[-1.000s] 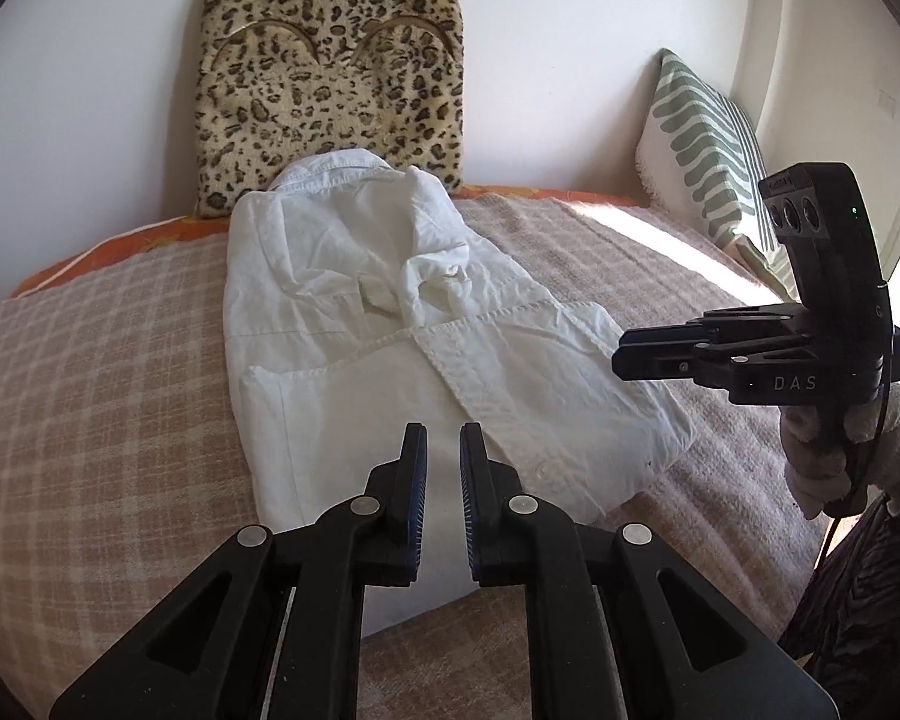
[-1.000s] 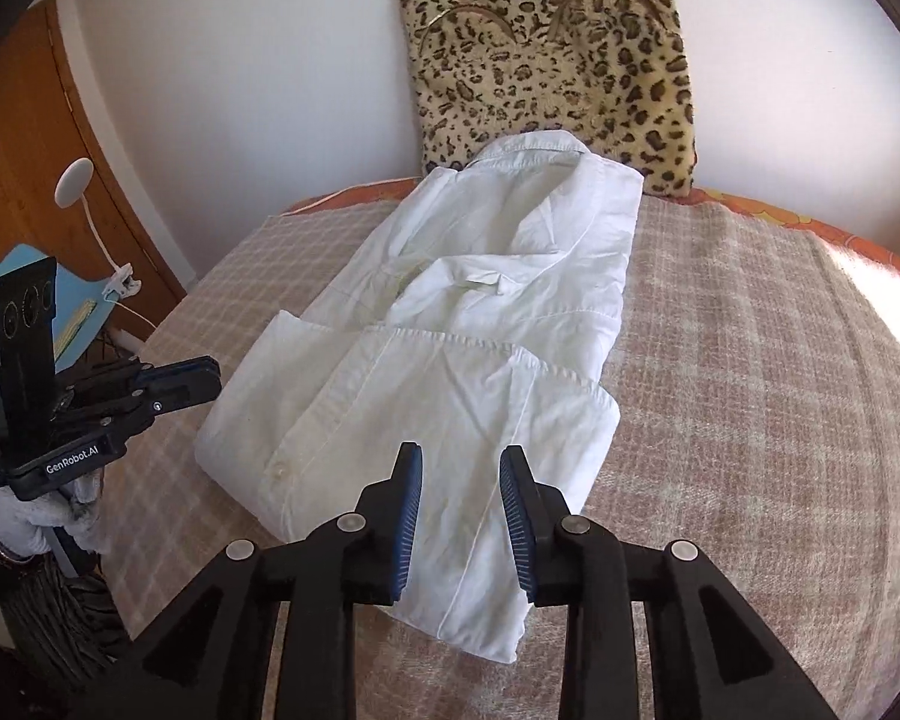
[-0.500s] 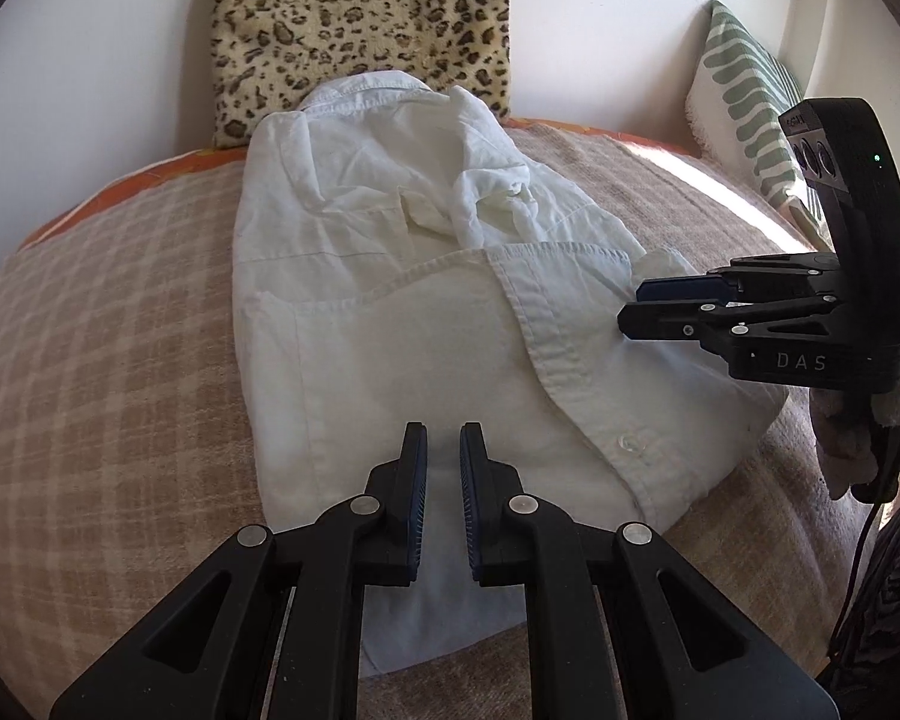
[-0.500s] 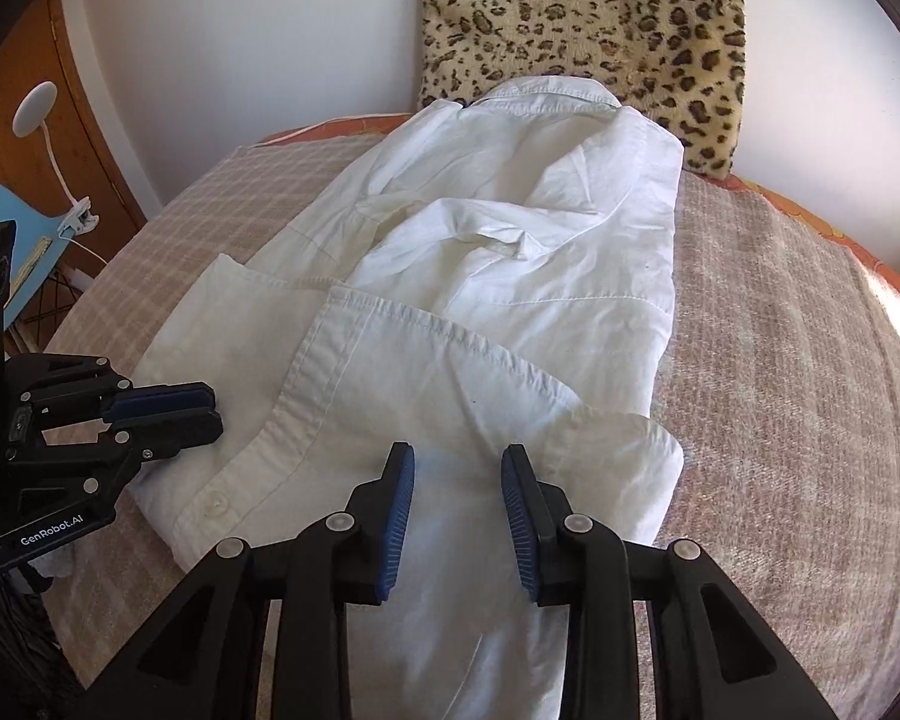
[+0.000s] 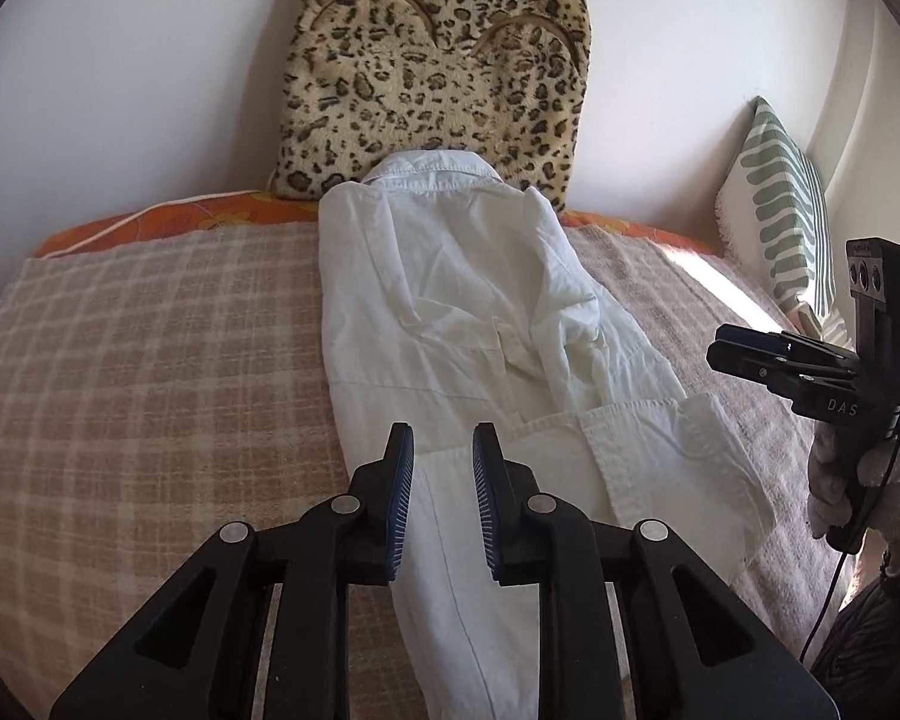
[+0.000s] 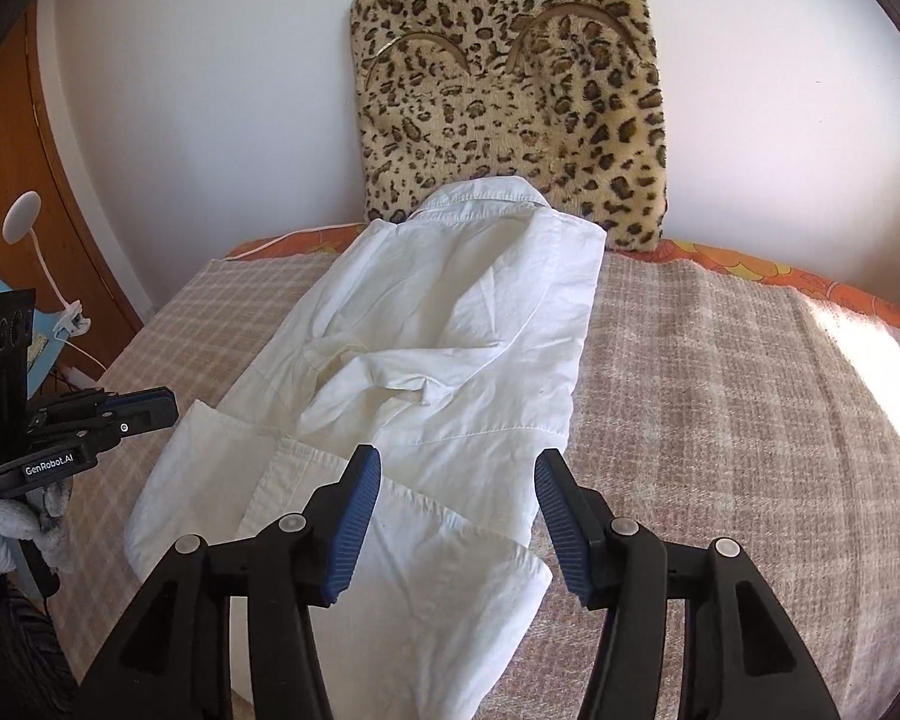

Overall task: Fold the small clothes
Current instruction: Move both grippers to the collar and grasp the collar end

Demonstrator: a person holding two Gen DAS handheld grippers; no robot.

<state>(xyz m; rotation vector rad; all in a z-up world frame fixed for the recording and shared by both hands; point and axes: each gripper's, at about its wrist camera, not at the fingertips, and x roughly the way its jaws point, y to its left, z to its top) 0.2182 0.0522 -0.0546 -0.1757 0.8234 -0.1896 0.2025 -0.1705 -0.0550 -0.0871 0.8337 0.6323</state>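
Observation:
A white button shirt (image 5: 462, 324) lies lengthwise on the checked bed cover, collar at the far end against a leopard cushion, sides folded inward, a rumpled sleeve on top. It also shows in the right wrist view (image 6: 450, 360). My left gripper (image 5: 443, 510) hovers over the shirt's near hem, open with a small gap, holding nothing. My right gripper (image 6: 457, 516) hovers over the near right corner of the shirt, open wide and empty. Each gripper appears in the other's view: the right one (image 5: 726, 351) and the left one (image 6: 162, 408).
A leopard-print cushion (image 5: 438, 72) leans on the white wall behind the collar. A green striped pillow (image 5: 780, 210) stands at the right. The beige checked cover (image 5: 150, 372) spans the bed. A wooden door and a white lamp (image 6: 21, 222) are at the left.
Both grippers pulled back and up from the shirt, and both opened wider, the right one much more. The shirt's lower part now lies longer and narrower toward me.

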